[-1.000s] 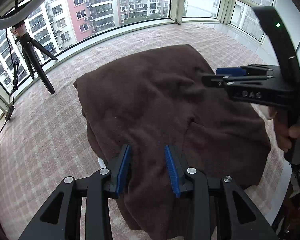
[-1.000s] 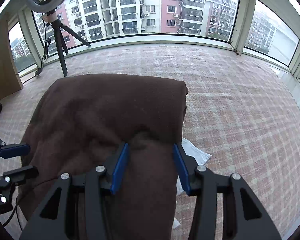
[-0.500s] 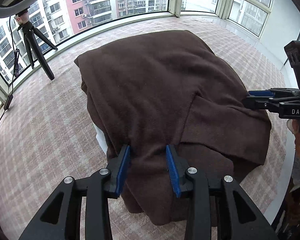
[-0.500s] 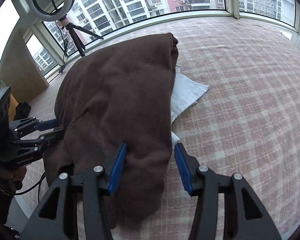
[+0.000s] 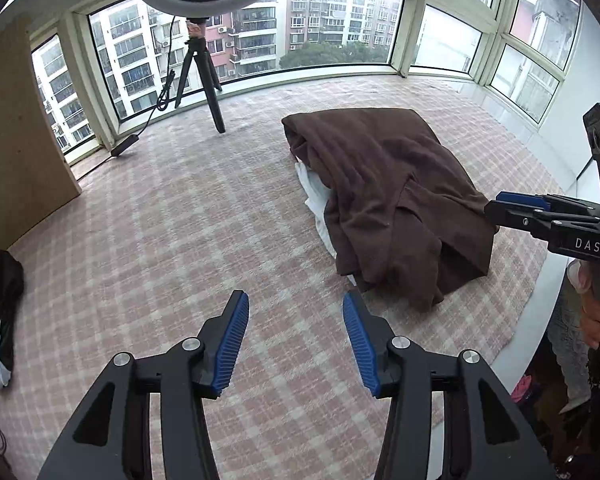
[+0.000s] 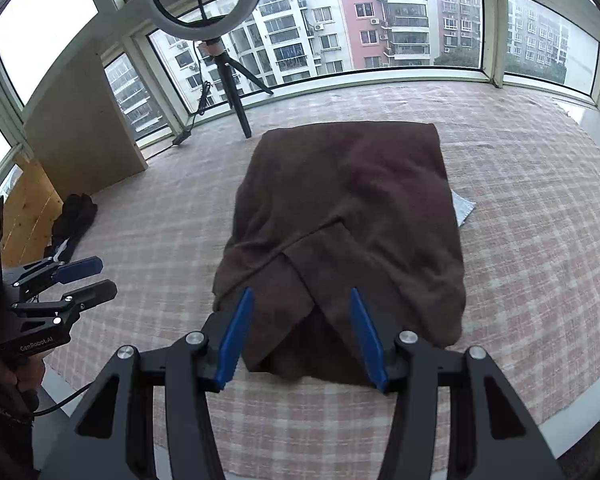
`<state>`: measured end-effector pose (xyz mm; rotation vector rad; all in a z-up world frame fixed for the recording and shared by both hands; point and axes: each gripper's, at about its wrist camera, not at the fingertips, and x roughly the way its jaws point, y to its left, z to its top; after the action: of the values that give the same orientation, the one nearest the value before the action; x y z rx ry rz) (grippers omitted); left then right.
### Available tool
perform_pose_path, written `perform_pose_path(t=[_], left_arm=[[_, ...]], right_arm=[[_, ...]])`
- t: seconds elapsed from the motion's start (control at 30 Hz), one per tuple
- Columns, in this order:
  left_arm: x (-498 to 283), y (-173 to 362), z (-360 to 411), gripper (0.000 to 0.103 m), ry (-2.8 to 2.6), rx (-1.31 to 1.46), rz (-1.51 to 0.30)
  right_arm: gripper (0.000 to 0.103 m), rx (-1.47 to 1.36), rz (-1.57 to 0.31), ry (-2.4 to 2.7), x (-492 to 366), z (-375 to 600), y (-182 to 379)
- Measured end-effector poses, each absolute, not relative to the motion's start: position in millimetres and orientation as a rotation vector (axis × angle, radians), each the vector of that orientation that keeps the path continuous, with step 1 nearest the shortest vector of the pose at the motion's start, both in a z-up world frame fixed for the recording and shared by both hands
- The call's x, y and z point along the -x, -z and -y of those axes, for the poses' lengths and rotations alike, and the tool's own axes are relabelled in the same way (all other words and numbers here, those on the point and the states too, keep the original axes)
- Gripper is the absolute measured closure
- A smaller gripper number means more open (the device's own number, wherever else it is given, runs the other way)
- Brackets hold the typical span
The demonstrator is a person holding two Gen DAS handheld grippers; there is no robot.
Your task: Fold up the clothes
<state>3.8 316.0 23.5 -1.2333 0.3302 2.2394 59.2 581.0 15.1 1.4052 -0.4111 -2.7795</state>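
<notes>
Garment: brown garment (image 6: 348, 232) lies folded on the checked mat (image 5: 148, 240), a white cloth (image 5: 316, 196) beneath
Change: left gripper (image 5: 296, 338) and right gripper (image 6: 300, 336), pinching its near edge a second ago, now gape wide, empty, drawn back
Meaning: fold looks released

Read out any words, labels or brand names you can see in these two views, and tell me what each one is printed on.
"DAS": white letters on the black body of the right gripper, seen in the left wrist view; the word may run on out of frame.
"GenRobot.AI": small white letters on the black body of the left gripper, seen in the right wrist view.
No other text is legible; nothing shows on the brown garment.
</notes>
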Motion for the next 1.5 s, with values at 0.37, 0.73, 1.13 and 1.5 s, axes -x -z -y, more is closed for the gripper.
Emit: perform_pose_path(t=[0.37, 0.73, 1.13, 1.5], left_arm=[[-52.2, -48.1, -216.5, 0.042, -2.312, 1.179, -0.302], [-93.2, -64.5, -160.0, 0.041, -2.327, 1.146, -0.307], [-127.2, -93.1, -133.4, 0.032, -2.334, 1.047, -0.283], [-145.1, -105.4, -127.1, 0.031, -2.326, 0.991, -0.288]], right_arm=[[0.053, -1.353, 0.300, 2.729, -87.1, -429.2, -43.1], [0.053, -1.318, 0.257, 2.797, -133.8, -359.6, -62.3], [0.052, -1.235, 0.289, 2.983, -197.3, -351.9, -93.1], [0.044, -1.196, 0.222, 3.077, -223.4, -342.5, -107.0]])
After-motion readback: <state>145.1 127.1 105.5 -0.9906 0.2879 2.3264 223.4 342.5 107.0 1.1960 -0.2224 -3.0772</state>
